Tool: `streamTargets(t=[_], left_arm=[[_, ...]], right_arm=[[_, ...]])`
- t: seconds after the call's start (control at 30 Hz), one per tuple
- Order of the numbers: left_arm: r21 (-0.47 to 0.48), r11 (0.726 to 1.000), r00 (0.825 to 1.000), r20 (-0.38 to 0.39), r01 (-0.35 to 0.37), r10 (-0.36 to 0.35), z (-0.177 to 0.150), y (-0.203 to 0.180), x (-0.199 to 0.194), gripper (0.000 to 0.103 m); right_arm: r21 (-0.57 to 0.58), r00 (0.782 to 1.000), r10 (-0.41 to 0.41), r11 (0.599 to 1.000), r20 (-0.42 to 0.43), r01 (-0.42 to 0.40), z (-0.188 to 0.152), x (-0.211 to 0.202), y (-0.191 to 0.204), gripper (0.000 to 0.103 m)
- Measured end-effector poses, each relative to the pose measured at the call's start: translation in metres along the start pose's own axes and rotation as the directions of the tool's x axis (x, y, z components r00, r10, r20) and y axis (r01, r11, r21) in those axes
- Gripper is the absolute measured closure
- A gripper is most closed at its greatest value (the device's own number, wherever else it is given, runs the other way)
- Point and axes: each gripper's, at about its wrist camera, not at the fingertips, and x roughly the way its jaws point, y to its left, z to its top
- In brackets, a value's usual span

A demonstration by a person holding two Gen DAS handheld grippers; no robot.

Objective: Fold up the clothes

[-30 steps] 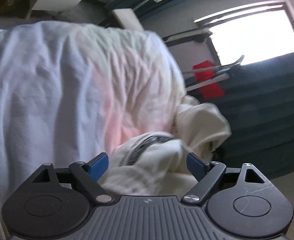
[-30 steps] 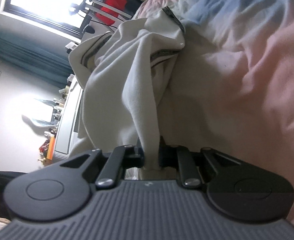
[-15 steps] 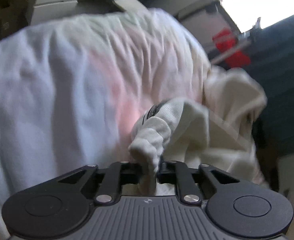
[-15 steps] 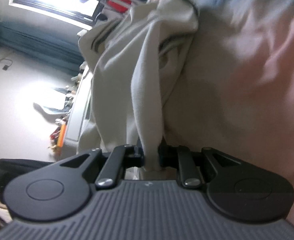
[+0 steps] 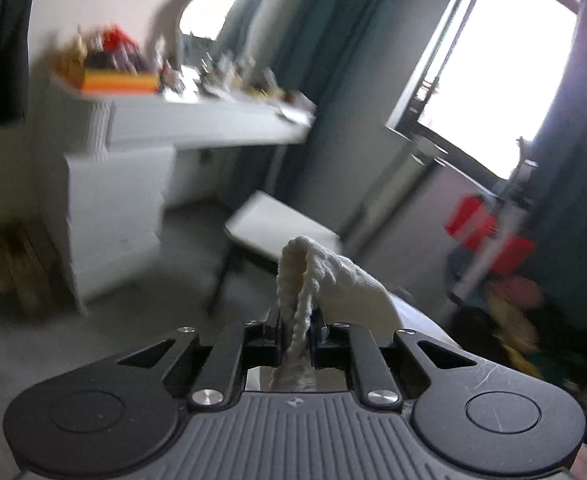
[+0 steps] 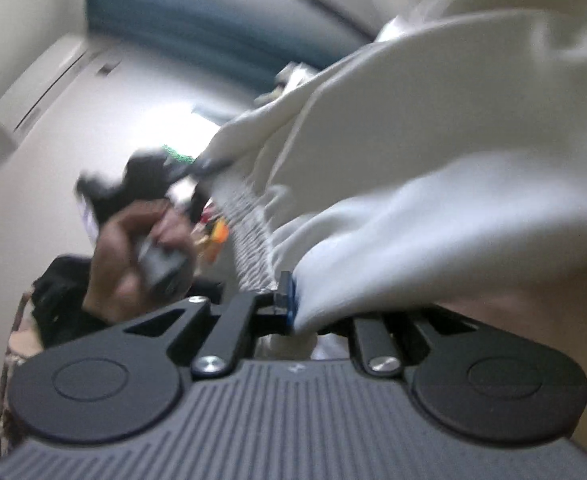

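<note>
The left gripper [image 5: 295, 330] is clenched on a ribbed edge of the cream knitted cotton garment [image 5: 325, 280], at lower centre of its view. The right gripper [image 6: 313, 312] grasps another fold of that garment [image 6: 433, 160], which billows across the upper right

Left gripper [image 5: 296, 330] clamped tight on a fold of cream garment [image 5: 333, 284]; right gripper [image 6: 313, 308] fingers pinching the same cloth.
</note>
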Motion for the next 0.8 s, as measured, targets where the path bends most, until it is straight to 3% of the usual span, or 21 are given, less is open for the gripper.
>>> streamTargets(t=[0.1, 0.27, 0.37, 0.4, 0.43, 0.47, 0.53, 0.63, 0.7, 0.8], left_arm=[[0.055, 0.996, 0.997, -0.016, -0.071, 0.072, 0.003, -0.002, 0.057, 0.090], [0.061, 0.995, 0.988, -0.125, -0.085, 0.092, -0.021, 0.011, 0.130, 0.088], [0.075, 0.993, 0.982, -0.162, -0.086, 0.098, -0.032, 0.011, 0.144, 0.074], [0.084, 0.992, 0.981, -0.166, -0.090, 0.103, -0.034, 0.012, 0.143, 0.062], [0.094, 0.991, 0.983, -0.152, -0.092, 0.106, -0.035, 0.012, 0.136, 0.048], [0.105, 0.990, 0.985, -0.132, -0.093, 0.107, -0.036, 0.011, 0.128, 0.042], [0.131, 0.987, 0.990, -0.096, -0.093, 0.106, -0.038, 0.008, 0.108, 0.028], [0.184, 0.978, 0.993, -0.053, -0.094, 0.105, -0.041, -0.002, 0.067, 0.025], [0.228, 0.967, 0.991, -0.032, -0.116, 0.126, -0.046, -0.013, 0.039, 0.024], [0.260, 0.963, 0.997, -0.003, -0.073, 0.077, -0.061, -0.034, -0.008, 0.023]], right_arm=[[-0.036, 0.998, 0.009, 0.999, -0.065, -0.011, 0.006, 0.060, 0.009, 0.091], [-0.067, 0.992, -0.031, 0.997, -0.124, 0.023, 0.012, 0.077, 0.001, 0.088], [-0.087, 0.986, -0.056, 0.995, -0.159, 0.043, 0.016, 0.086, -0.003, 0.085], [-0.093, 0.983, -0.065, 0.994, -0.171, 0.049, 0.018, 0.089, -0.005, 0.084], [-0.100, 0.981, -0.073, 0.993, -0.182, 0.055, 0.019, 0.093, -0.006, 0.075], [-0.107, 0.978, -0.082, 0.992, -0.194, 0.062, 0.020, 0.096, -0.008, 0.059], [-0.129, 0.973, -0.101, 0.989, -0.208, 0.076, 0.022, 0.099, -0.009, 0.040], [-0.234, 0.977, -0.154, 0.965, -0.146, 0.117, 0.021, 0.068, 0.012, 0.030], [-0.301, 0.980, -0.170, 0.944, -0.103, 0.132, 0.019, 0.041, 0.027, 0.030], [-0.435, 0.982, -0.187, 0.884, 0.006, 0.171, 0.013, -0.004, 0.052, 0.030]])
